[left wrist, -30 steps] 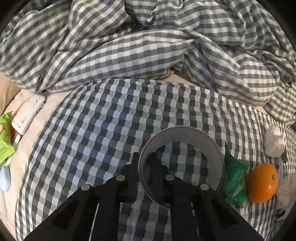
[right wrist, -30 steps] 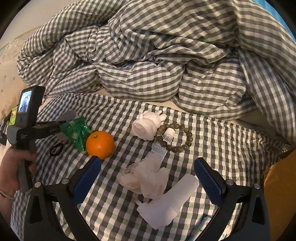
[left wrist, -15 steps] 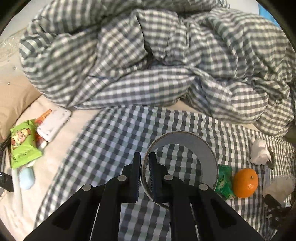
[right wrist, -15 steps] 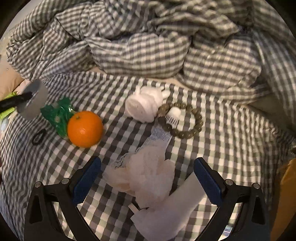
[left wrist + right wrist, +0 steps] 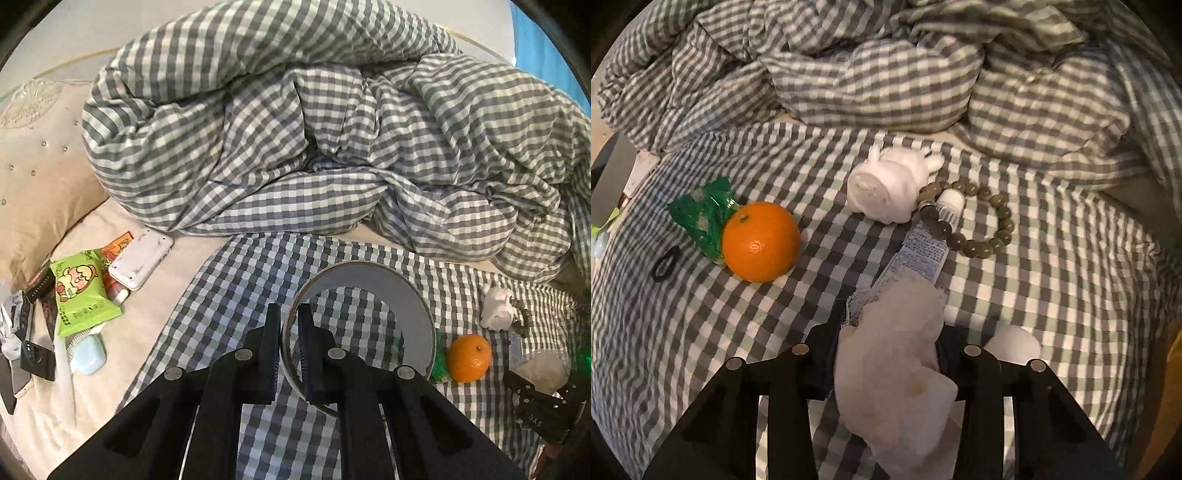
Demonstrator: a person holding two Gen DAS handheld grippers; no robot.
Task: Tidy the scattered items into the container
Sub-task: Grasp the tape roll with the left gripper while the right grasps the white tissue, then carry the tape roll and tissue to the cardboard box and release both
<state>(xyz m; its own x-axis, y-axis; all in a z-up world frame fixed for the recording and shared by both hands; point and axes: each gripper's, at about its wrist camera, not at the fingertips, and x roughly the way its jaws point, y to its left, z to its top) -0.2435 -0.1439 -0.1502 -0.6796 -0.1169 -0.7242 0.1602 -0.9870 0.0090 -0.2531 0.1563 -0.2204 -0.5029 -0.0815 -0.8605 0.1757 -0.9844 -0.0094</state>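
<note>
While green snack pack point(image 5: 79, 295) lettering blurs, squeezed tube point(image 5: 921, 254) shows tiny blue print.

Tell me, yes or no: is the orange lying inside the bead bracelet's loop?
No. The orange rests against the green wrapper, well apart from the bead bracelet.

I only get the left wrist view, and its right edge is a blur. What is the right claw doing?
Observer: The right claw has just been closing, and its jaws now pinch a crumpled tissue.
Operator: Those beads by the white toy, are they loose?
Observer: No, it's a strung bracelet, and the capped end of a tube lies inside its loop.
Operator: Does my tape roll hide anything?
Observer: Yes, a black hair tie on the cloth left of the orange.
</note>
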